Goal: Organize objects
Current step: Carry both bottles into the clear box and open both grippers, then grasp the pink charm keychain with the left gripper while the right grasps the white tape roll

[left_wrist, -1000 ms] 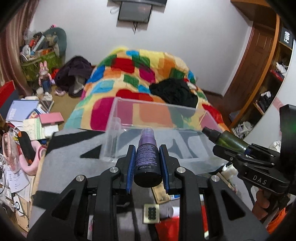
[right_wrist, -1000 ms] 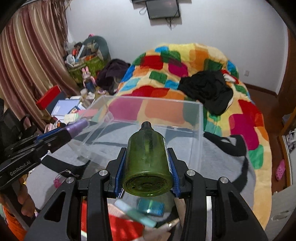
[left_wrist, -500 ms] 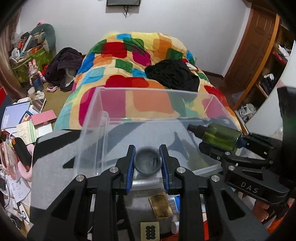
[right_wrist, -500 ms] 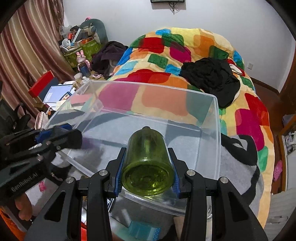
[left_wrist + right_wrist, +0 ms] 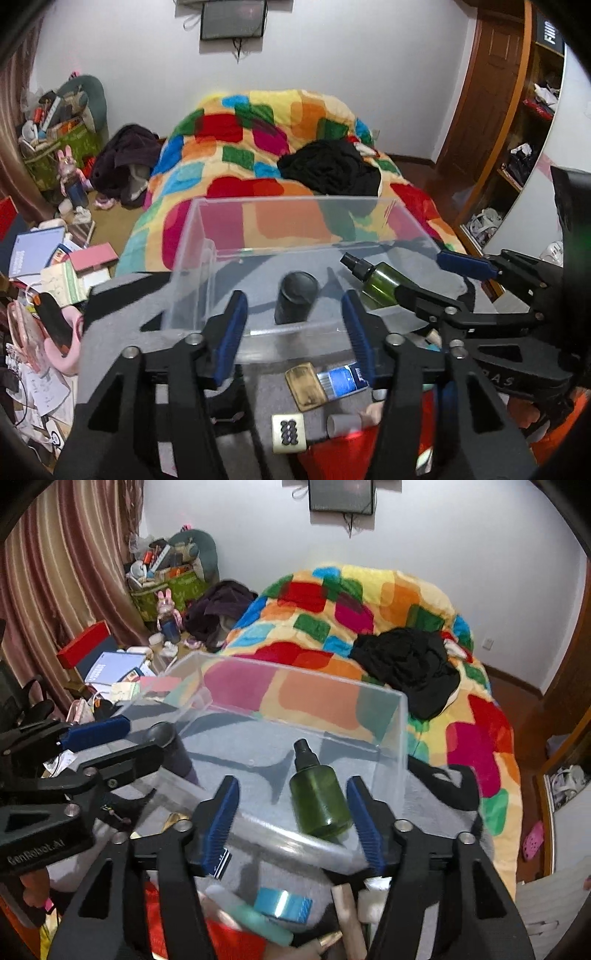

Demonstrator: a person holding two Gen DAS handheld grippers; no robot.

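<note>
A clear plastic box (image 5: pixel 295 201) (image 5: pixel 295 672) stands on a grey blanket. A dark purple bottle (image 5: pixel 295 301) (image 5: pixel 177 753) rests inside it at the left. A green spray bottle (image 5: pixel 319 801) (image 5: pixel 380 282) lies inside at the right, nozzle pointing away. My left gripper (image 5: pixel 293 306) (image 5: pixel 122 744) hovers over the box's near rim. Its jaws are opening and the purple bottle sits loose between the pads, untouched. My right gripper (image 5: pixel 293 786) (image 5: pixel 436 280) hangs beside it over the same rim. Its jaws are opening too, with both pads clear of the green bottle.
Small items lie in front of the box: a gold tin (image 5: pixel 306 386), a blue tube (image 5: pixel 341 380), a mahjong tile (image 5: pixel 288 432), a teal packet (image 5: pixel 282 904). A bed with a patchwork quilt (image 5: pixel 258 147) lies behind. Books and clutter (image 5: pixel 55 258) crowd the left.
Both grippers carried their bottles over the box and let go. The purple and green bottles now rest on the box floor, and both pairs of jaws have spread apart.
</note>
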